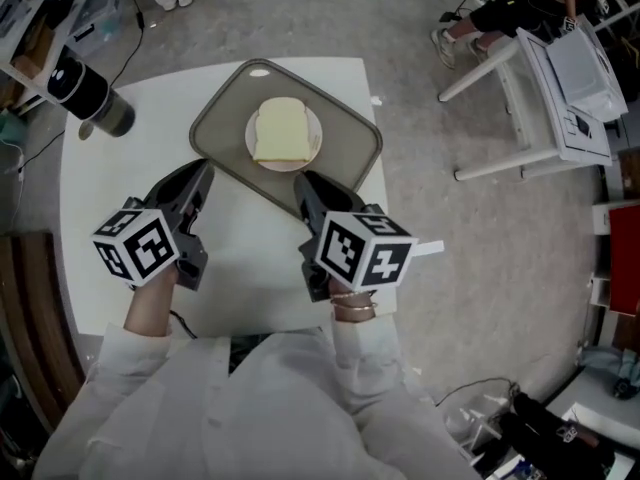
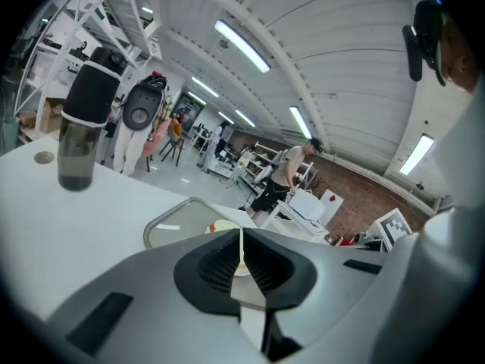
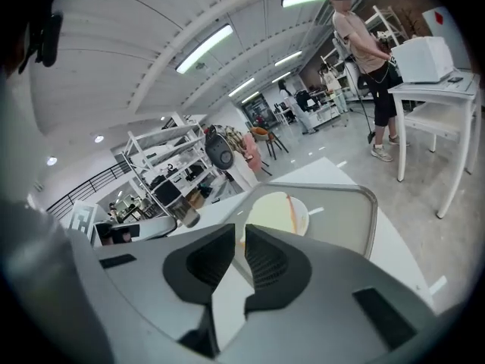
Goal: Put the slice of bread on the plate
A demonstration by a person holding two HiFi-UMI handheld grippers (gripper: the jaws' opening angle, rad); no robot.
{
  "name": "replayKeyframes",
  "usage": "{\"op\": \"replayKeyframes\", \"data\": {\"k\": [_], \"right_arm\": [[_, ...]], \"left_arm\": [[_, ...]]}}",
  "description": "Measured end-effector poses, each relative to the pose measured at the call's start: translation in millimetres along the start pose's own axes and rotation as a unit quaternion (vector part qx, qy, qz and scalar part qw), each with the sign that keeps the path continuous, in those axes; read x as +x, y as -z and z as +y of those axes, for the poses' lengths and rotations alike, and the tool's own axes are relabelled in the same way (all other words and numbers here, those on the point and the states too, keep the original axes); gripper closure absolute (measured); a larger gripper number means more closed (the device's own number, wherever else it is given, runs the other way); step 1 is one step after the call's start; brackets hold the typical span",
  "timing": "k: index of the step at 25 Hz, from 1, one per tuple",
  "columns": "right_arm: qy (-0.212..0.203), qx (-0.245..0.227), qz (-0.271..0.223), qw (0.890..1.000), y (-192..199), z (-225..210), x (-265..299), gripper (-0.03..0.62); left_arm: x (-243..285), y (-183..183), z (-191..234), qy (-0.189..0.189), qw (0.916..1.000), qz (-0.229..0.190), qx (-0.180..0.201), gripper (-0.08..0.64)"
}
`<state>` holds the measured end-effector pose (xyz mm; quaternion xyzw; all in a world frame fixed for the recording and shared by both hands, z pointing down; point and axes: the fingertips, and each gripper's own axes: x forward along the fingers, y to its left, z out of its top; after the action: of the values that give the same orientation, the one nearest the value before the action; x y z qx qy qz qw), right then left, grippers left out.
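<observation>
Slice of bread (image 1: pixel 279 131) lies flat on the plate (image 1: pixel 315 140), which sits in the tray (image 1: pixel 225 108) on the desk (image 1: pixel 110 188). Left claw (image 1: pixel 198 180) and right claw (image 1: pixel 308 183) hover at the tray's near edge, each pressed together and empty. Placement looks complete; any retreat should avoid nudging the tray.

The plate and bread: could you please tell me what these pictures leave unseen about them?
Head view: the bread covers most of the plate; its underside is unseen.
Left gripper view: the left gripper hides nearly all of both.
Right gripper view: the right gripper covers the plate's near edge.
</observation>
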<state>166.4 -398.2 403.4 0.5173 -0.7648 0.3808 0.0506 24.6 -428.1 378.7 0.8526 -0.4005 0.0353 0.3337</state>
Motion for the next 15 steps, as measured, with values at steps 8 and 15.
{"op": "replayKeyframes", "data": {"k": [8, 15], "right_arm": [[-0.039, -0.074, -0.057, 0.995, 22.9, 91.4, -54.5, 0.567], [-0.060, -0.110, -0.063, 0.990, 68.0, 159.1, -105.4, 0.577]], "left_arm": [[-83.0, 9.3, -42.5, 0.041, 0.9971, -0.013, 0.064, 0.551], [-158.6, 30.0, -87.6, 0.063, 0.9809, -0.007, 0.184, 0.551]]}}
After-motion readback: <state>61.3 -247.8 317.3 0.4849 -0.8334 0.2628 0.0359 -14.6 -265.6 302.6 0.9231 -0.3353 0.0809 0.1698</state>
